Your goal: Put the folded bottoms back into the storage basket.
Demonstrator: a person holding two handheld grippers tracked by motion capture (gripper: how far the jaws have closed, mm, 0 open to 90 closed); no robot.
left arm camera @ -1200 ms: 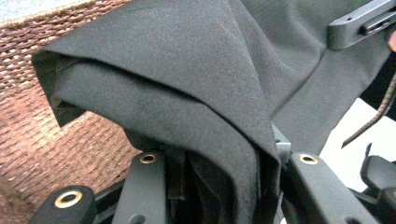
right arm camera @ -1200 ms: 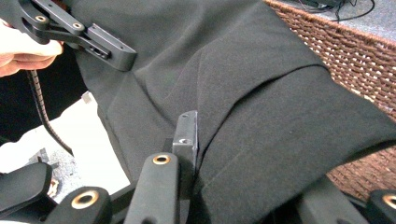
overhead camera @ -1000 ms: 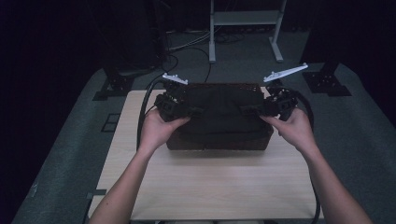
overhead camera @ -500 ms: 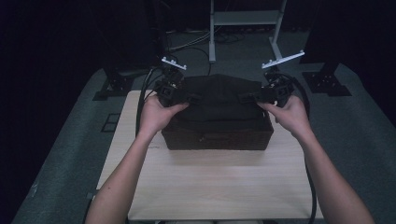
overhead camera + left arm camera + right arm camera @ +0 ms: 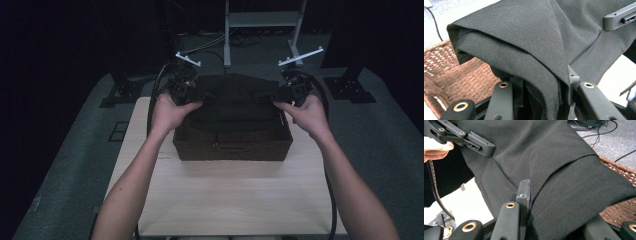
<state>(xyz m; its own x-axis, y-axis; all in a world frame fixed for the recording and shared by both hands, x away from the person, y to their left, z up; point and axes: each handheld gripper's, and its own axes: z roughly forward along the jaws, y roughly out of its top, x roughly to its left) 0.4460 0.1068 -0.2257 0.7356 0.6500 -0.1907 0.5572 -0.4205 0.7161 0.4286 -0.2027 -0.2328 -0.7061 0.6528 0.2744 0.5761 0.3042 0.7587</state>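
Observation:
A folded black cloth (image 5: 232,100) hangs stretched between my two grippers, just over the far half of a brown wicker basket (image 5: 232,146). My left gripper (image 5: 204,95) is shut on the cloth's left edge, and my right gripper (image 5: 261,96) is shut on its right edge. In the left gripper view the cloth (image 5: 534,42) folds down between the jaws, with the basket's weave (image 5: 456,75) at the left. In the right gripper view the cloth (image 5: 564,175) drapes over the jaws. The other gripper (image 5: 466,138) pinches its far edge, and the basket rim (image 5: 621,211) lies at the right.
The basket stands on a light wooden tabletop (image 5: 225,200) with bare room in front of it. Grey carpet surrounds the table. A metal stand (image 5: 260,20) and cables lie behind, and black stand bases (image 5: 350,90) sit at the back right and back left.
Both hands have risen and moved away from the person, lifting the black cloth up out of the basket. The basket's front wall and rim now show beneath it.

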